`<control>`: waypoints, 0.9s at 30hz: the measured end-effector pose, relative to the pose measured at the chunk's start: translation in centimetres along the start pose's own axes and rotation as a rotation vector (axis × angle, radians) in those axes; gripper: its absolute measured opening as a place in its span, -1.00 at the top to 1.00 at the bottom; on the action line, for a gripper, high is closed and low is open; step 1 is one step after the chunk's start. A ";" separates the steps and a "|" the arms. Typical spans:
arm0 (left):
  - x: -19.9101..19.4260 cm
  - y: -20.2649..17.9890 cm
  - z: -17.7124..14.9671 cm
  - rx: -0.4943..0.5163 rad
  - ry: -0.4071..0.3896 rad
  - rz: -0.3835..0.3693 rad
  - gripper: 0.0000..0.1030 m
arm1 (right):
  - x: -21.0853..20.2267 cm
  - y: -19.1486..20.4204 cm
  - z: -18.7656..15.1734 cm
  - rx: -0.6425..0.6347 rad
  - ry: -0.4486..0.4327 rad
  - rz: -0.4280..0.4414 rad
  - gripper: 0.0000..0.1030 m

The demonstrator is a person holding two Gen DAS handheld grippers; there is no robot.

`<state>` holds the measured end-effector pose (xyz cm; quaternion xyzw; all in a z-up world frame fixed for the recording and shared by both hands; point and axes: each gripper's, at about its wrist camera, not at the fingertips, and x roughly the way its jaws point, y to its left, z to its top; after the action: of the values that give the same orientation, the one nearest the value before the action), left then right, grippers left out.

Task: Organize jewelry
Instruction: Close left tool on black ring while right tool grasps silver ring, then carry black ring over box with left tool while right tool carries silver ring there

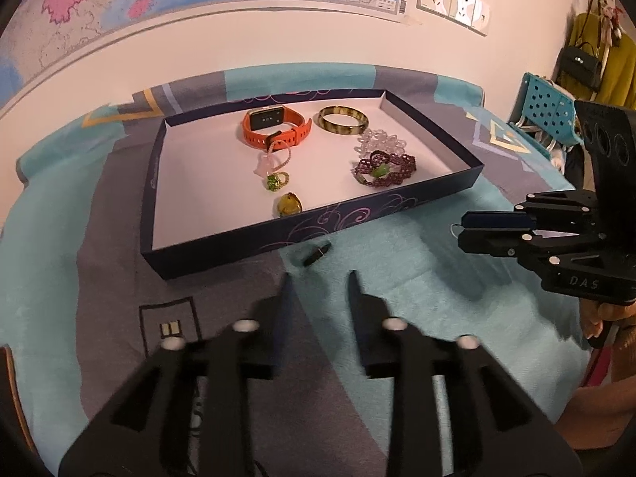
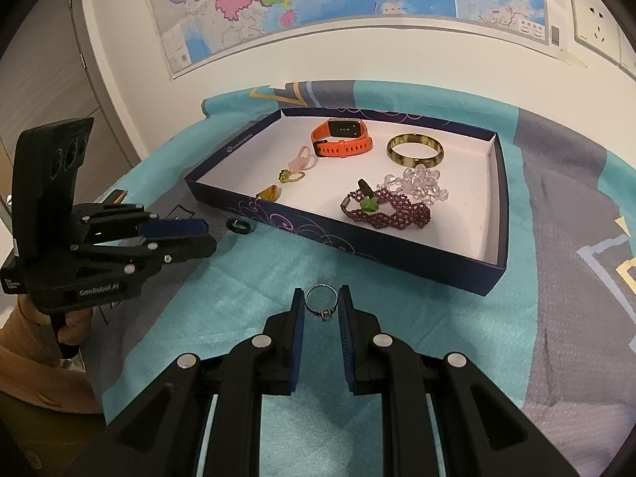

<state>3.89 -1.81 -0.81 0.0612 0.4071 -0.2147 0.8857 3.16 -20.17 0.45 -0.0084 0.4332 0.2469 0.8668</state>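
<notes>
A dark blue tray (image 1: 318, 227) with a white floor lies on the teal and grey cloth. It holds an orange watch (image 1: 274, 127), a mottled bangle (image 1: 342, 120), clear beads (image 1: 379, 141), a purple beaded bracelet (image 1: 383, 167), a pink charm, a green ring (image 1: 277, 179) and an amber ring (image 1: 287, 204). A dark ring (image 1: 317, 253) lies on the cloth just outside the tray's front wall. My left gripper (image 1: 318, 276) stands open right behind it, with nothing between its fingers. Above the cloth in front of the tray, my right gripper (image 2: 320, 292) is shut on a thin silver ring (image 2: 326, 313).
A wall with a map (image 2: 318, 0) and sockets (image 1: 453, 2) rises behind the table. A blue perforated rack (image 1: 548, 109) and hanging bags stand at the far right in the left wrist view. A person's hand (image 2: 73, 324) grips the left tool's handle.
</notes>
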 end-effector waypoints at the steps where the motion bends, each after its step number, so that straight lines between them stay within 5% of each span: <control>1: 0.2 -0.1 0.1 0.008 0.001 0.002 0.40 | 0.0 0.0 0.0 0.002 0.000 0.001 0.71; 11: 2.2 -1.2 0.4 0.062 0.041 0.005 0.38 | -0.1 -0.3 0.0 0.012 -0.006 0.004 0.71; 13: 2.3 -1.6 0.3 0.072 0.045 0.001 0.56 | -0.1 -0.5 0.0 0.017 -0.007 0.003 0.71; 27: -0.2 -1.3 1.4 0.048 -0.021 -0.025 0.57 | -1.1 -0.9 1.1 0.017 -0.048 0.005 0.71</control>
<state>4.18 -3.27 0.36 0.0752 0.3934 -0.2360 0.8854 3.82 -21.16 1.80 0.0059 0.4142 0.2455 0.8764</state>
